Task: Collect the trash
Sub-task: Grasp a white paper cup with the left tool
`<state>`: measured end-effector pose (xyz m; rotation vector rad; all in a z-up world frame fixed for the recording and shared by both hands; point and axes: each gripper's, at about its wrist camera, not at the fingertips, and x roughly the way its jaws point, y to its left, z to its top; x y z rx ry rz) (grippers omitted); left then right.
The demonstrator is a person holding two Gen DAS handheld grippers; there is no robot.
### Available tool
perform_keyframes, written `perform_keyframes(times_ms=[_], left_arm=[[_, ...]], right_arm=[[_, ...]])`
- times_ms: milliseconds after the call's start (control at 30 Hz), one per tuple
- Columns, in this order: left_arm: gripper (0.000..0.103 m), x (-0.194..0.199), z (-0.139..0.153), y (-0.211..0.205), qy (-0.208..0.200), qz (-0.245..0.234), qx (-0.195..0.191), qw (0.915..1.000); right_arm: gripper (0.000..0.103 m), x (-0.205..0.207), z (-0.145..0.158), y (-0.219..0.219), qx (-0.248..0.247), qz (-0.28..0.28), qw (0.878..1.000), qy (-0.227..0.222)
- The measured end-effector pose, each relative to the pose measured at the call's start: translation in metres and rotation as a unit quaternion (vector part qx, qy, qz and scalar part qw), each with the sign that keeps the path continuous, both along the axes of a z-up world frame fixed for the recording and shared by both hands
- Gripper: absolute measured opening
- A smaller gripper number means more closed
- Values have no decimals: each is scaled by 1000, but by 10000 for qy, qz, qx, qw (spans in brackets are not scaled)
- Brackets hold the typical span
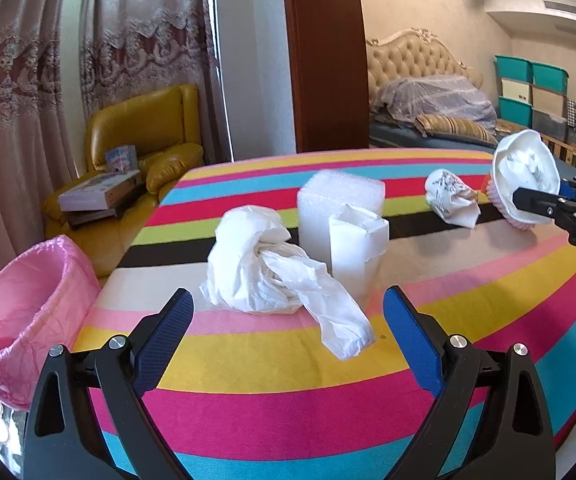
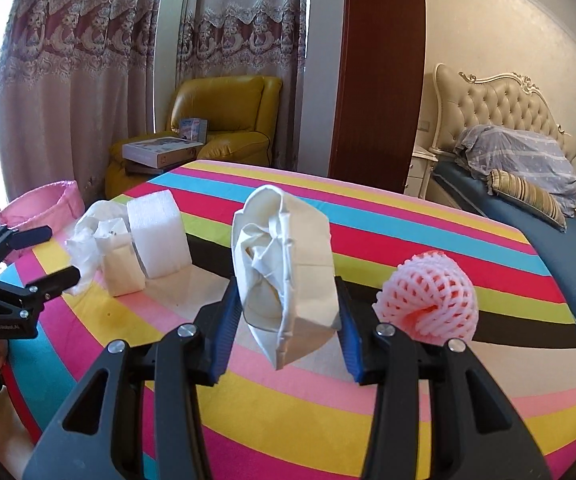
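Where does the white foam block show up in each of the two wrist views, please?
Left wrist view: the white foam block stands at centre, behind the small white carton.
Right wrist view: the block is left of centre, beside that carton.
Shared landmark: the yellow armchair behind the table.

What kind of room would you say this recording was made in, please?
Most likely a bedroom at home: a bed with a tufted headboard stands behind the striped table, with lace curtains and a yellow armchair by the window.
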<state>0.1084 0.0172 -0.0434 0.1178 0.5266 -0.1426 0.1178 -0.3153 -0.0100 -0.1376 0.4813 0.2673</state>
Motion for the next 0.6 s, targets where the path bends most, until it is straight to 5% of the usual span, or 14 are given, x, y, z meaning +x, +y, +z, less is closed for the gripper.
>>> perform_keyframes(times_ms=[333,600], left_arm=[[90,-1,20,-29,-73,-357,-1,9993],[71,35,15,-54,196,-417,338,9984]], right_arm=[[44,4,0,-11,242,-30,9996,127],[44,3,2,-13,300,7,9995,99]])
